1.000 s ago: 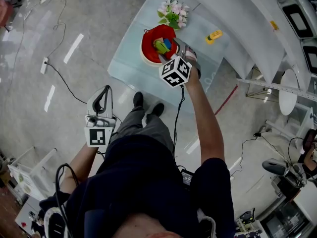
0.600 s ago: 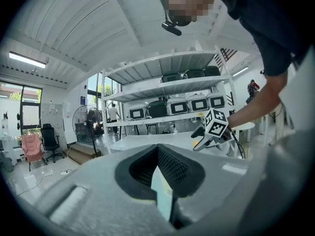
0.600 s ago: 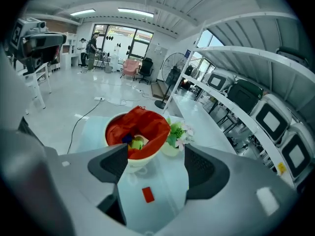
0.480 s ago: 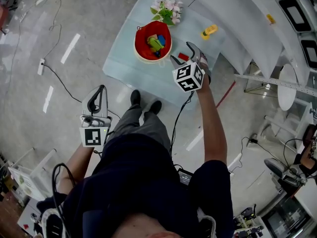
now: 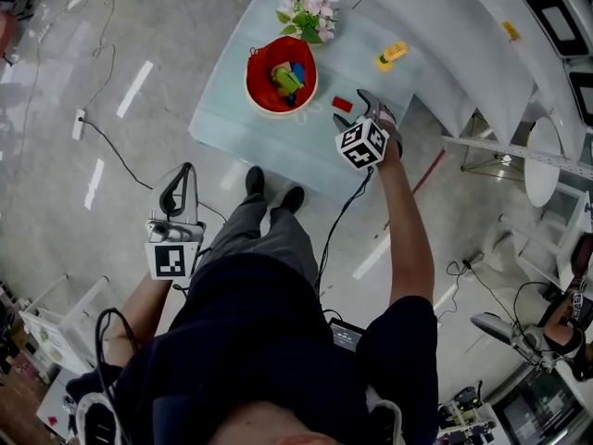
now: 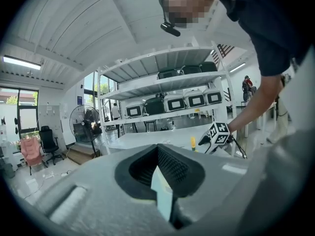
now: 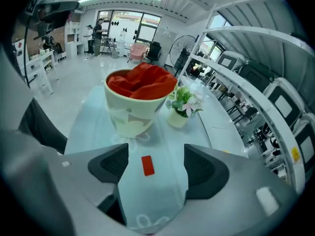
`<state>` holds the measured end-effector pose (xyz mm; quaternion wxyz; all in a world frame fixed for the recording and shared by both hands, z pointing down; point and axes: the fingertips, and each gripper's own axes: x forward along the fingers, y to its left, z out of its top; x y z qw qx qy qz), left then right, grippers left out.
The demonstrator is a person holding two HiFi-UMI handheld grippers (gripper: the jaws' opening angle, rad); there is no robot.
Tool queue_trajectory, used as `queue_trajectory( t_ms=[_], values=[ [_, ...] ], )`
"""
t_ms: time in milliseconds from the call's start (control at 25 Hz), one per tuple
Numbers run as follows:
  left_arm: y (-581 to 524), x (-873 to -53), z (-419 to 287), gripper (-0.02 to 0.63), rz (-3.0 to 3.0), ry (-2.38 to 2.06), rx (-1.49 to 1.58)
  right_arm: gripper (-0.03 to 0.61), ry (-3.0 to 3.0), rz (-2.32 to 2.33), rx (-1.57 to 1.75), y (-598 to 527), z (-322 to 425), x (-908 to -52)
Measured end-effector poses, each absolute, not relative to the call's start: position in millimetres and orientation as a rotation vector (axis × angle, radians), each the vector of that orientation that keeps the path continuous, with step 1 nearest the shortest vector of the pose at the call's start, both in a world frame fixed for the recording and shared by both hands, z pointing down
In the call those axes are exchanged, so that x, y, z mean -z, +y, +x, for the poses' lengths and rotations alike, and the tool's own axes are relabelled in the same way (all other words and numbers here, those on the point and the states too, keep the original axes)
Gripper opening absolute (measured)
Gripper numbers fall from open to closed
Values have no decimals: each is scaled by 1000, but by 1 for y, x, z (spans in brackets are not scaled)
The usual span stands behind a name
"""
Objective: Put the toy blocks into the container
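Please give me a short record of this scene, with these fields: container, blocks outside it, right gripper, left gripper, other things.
container: cream bowl with red lining, stands on the table; several blocks lie inside
blocks outside: red block and yellow block, both on the table
right gripper: open, empty, aimed at the red block, pads clear of it
left gripper: shut, empty, held away from the table
other things: flower pot beside the container
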<state>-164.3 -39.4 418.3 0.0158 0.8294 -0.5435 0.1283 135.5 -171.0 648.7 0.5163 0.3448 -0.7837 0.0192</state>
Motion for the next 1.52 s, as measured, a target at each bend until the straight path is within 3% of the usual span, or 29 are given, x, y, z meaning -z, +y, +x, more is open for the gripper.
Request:
queue_trajectory(
  t_ms=[640, 1520],
  values=[
    [-40, -432, -161, 3, 2544, -1709, -493, 330, -1848, 570, -78, -170, 154, -754],
    [-37, -451, -172, 3, 2476, -1731, -567, 224, -1816, 440, -150, -179, 160, -808]
  ],
)
